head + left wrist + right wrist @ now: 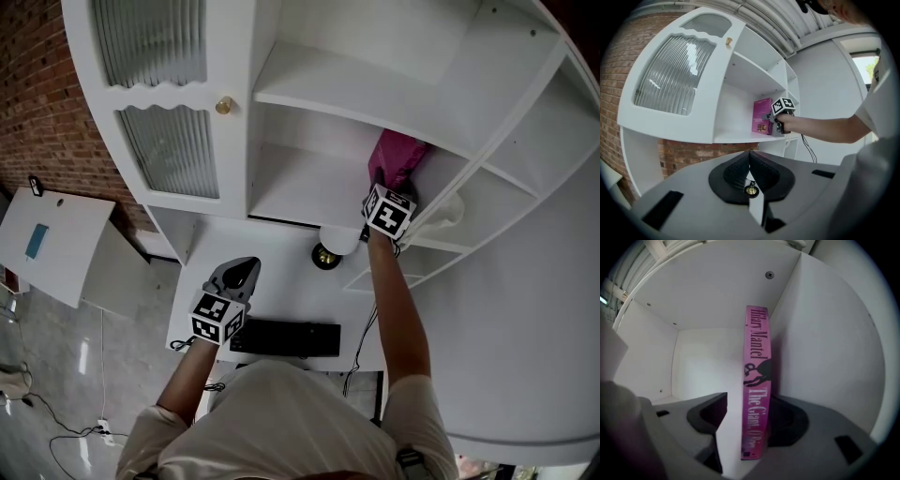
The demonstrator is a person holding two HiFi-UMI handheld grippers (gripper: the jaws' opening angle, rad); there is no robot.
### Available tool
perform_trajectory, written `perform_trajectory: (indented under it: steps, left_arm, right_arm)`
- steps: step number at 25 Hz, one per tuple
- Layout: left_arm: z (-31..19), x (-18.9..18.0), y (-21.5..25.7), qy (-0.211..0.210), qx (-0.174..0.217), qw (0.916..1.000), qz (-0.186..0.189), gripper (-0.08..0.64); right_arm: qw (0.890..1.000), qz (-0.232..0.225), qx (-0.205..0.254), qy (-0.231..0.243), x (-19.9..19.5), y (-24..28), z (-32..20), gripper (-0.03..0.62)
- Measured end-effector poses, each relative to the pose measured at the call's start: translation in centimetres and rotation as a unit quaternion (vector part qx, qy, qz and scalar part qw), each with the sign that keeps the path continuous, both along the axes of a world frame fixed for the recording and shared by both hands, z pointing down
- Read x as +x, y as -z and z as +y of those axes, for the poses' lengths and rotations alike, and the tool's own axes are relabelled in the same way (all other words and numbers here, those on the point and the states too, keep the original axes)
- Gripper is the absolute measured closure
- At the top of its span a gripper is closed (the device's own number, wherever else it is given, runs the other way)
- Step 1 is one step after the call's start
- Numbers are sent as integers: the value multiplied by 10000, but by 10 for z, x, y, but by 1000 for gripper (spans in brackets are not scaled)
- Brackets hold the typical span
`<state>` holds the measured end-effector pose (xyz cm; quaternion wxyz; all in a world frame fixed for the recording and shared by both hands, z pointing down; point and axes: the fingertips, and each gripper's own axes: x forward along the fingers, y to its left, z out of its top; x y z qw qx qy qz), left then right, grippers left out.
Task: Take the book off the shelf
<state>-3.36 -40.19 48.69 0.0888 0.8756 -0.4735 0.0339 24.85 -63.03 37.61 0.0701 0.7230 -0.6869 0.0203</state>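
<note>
A pink book (pixel 757 380) stands upright on the white shelf (pixel 300 192), close to the compartment's right wall. Its spine faces my right gripper (pixel 749 401). That gripper is open wide with the book between its jaws: the spine lies against the right jaw, and a strip of white shows between it and the left jaw. In the head view, the right gripper (pixel 382 187) reaches into the compartment at the book (pixel 398 159). My left gripper (pixel 239 274) hangs lower over the desk, shut and empty; its jaws (pixel 750 157) meet. It sees the book (pixel 761 116) from the side.
A cabinet door of ribbed glass with a brass knob (pixel 224 105) is left of the compartment. Below on the desk are a round white lamp globe (pixel 339 239) and a black keyboard (pixel 286 337). Smaller cubbies (pixel 450 225) lie to the right, and a brick wall (pixel 37 103) to the left.
</note>
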Motion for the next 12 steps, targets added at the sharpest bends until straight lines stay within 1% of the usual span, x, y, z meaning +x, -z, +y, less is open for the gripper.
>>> perform_trajectory:
  steps: [7, 12]
  left_arm:
    - [-5, -5, -4, 148, -68, 9999, 16, 566]
    - [-7, -5, -7, 200, -98, 9997, 28, 566]
  right_arm:
    - [9996, 107, -101, 225, -1, -6, -19, 348]
    - [9993, 140, -252, 254, 0, -15, -33, 351]
